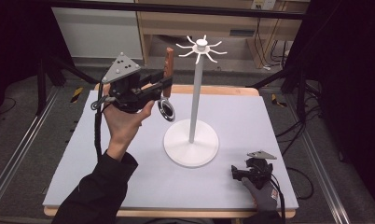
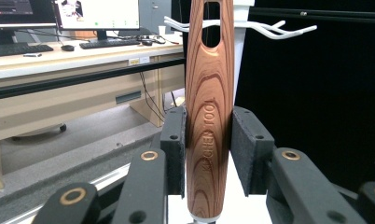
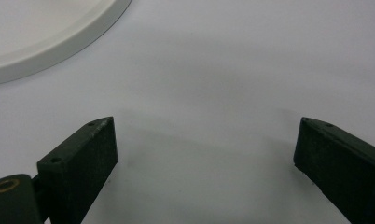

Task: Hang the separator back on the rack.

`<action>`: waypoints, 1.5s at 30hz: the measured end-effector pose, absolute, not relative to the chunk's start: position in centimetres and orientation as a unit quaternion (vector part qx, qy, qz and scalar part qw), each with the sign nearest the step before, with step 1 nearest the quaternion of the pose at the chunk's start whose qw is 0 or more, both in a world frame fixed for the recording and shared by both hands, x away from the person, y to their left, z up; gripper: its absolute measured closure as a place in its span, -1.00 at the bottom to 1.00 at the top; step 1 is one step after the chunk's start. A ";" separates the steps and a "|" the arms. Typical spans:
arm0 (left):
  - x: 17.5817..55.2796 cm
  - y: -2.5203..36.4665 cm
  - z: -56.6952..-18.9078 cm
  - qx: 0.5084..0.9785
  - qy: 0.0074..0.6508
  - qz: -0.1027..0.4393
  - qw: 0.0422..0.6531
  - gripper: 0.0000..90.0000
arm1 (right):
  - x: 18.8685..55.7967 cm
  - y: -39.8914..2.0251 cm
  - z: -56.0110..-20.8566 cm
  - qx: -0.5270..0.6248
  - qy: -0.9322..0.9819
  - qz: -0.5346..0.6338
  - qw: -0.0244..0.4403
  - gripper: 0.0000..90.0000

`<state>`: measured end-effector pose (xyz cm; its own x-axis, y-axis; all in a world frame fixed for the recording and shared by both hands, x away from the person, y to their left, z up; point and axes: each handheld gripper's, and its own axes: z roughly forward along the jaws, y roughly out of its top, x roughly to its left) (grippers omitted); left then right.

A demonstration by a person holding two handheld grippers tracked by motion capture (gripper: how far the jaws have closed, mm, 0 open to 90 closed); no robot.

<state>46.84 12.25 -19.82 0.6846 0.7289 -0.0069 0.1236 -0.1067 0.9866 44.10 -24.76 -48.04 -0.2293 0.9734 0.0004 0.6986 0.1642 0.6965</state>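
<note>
Your right gripper rests near the near right corner of the tabletop, jaws spread wide with nothing between them; the right gripper view shows bare surface and the rim of the stand's base just beyond. Leave it parked there, or bring it to the base if the stand looks likely to tip.

Your left gripper is raised above the far left part of the tabletop, clamped on the wooden handle of a kitchen tool, pads pressing both sides around mid-handle. The handle stands upright, its hanging slot at the top, and the tool's metal ring end hangs below the gripper.

The white stand rises from the middle of the tabletop, its hooks fanning out at the top. In my judgement the slot sits close to hook level and left of the pole. Keep the handle vertical, line the slot up with one hook tip, slide it over, then lower before opening.
</note>
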 end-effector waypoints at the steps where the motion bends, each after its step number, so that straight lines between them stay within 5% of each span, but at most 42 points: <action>1: 47.0 12.1 -19.9 0.700 0.305 0.253 0.594 0.49 | 44.1 -24.8 -48.0 0.575 0.727 0.294 0.233 -0.86; 45: 48.5 9.6 -20.1 0.711 0.301 0.245 0.586 0.49 | 44.1 -24.8 -48.0 0.577 0.725 0.297 0.229 -0.86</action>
